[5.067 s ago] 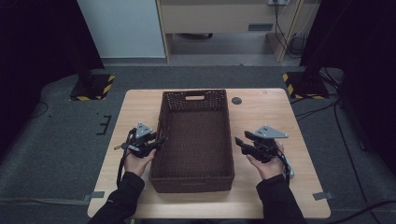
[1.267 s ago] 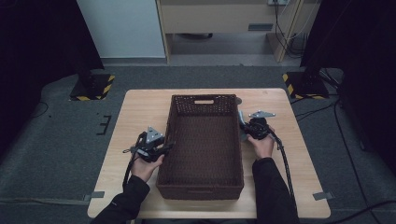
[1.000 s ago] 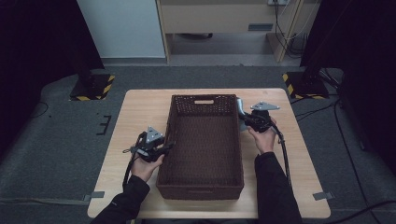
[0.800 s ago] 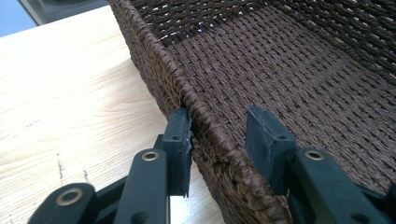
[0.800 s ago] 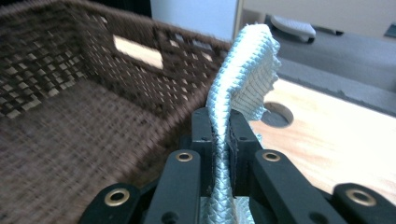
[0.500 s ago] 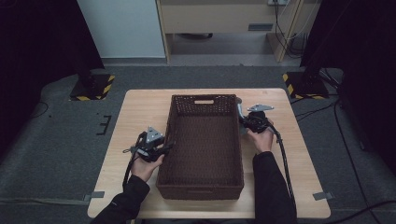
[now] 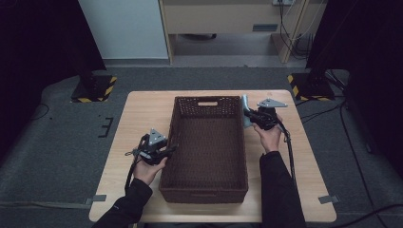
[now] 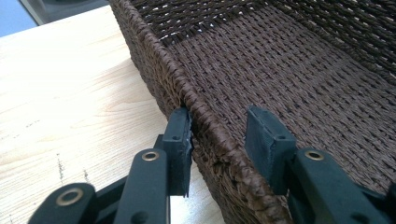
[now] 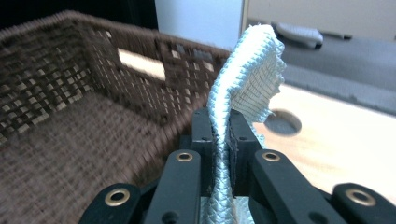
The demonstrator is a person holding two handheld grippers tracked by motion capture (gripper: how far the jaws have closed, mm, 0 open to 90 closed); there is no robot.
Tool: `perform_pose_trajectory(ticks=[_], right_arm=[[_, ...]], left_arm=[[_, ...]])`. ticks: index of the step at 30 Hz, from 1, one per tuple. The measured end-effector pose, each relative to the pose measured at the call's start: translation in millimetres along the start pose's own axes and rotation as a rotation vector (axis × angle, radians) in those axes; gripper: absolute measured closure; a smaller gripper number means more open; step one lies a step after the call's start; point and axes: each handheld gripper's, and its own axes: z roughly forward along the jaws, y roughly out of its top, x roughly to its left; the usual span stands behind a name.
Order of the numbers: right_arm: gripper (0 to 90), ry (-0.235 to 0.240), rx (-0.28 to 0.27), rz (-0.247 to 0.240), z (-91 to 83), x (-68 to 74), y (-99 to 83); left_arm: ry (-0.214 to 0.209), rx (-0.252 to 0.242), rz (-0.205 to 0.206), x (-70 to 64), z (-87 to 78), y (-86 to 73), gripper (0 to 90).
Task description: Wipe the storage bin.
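Woven pale cloth hangs from the right tool, just outside the basket wall. Left gripper view: left tool open, straddling the rim; the basket may shift. Right gripper view: jaws clamp the cloth; an early release would likely drop it onto the surface.

A dark brown woven rectangular basket sat at the centre of the frame on a pale wooden table. A pale grey woven cloth stood just right of the basket's upper right corner.
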Motion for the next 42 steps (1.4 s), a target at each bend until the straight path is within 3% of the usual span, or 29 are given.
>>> perform_pose_trajectory(ticks=[1,4,10,12,15,23,27,32,34,38,39,42], right_arm=[[84.6,0.000,-0.010,-0.002,-0.9,0.9,2.0],[84.5,-0.025,0.088,-0.023,6.1,-2.2,-7.8],[84.5,-0.025,0.230,0.016,22.3,-4.9,-40.9],[84.5,-0.019,0.252,0.031,25.3,-4.5,-51.0],[84.5,0.006,0.249,0.043,21.4,-2.3,-49.8],[84.6,0.050,0.046,-0.004,-21.8,3.5,-2.7],[84.6,0.048,0.095,-0.033,-20.3,7.1,-3.7],[84.6,0.025,0.186,-0.019,-5.7,4.8,-27.3],[84.5,0.021,0.239,-0.004,-0.6,3.9,-37.6],[84.5,0.028,0.292,0.003,3.2,4.8,-52.2],[84.5,0.028,0.292,0.003,3.2,4.8,-52.2],[84.5,0.058,0.205,0.000,-13.1,5.6,-40.1]], left_arm=[[0.000,0.000,-0.001,0.0,0.0,0.0,60.8],[0.000,0.000,-0.001,0.1,0.0,-0.1,60.7],[0.012,-0.001,-0.013,0.1,0.8,0.4,62.0],[0.012,-0.001,-0.020,1.2,1.5,1.0,62.7],[0.010,-0.002,-0.029,3.3,3.1,2.1,63.4],[0.013,-0.005,-0.042,7.4,7.5,5.1,64.9],[0.010,-0.005,-0.035,8.9,8.5,6.0,64.7],[0.008,-0.015,-0.048,9.4,8.1,5.2,62.6],[0.017,-0.019,-0.057,10.1,7.6,4.9,58.3],[0.006,-0.029,-0.062,11.4,2.5,5.7,49.1],[0.006,-0.029,-0.062,11.4,2.5,5.7,47.6],[0.002,-0.030,-0.040,9.2,-5.4,5.3,46.3]])
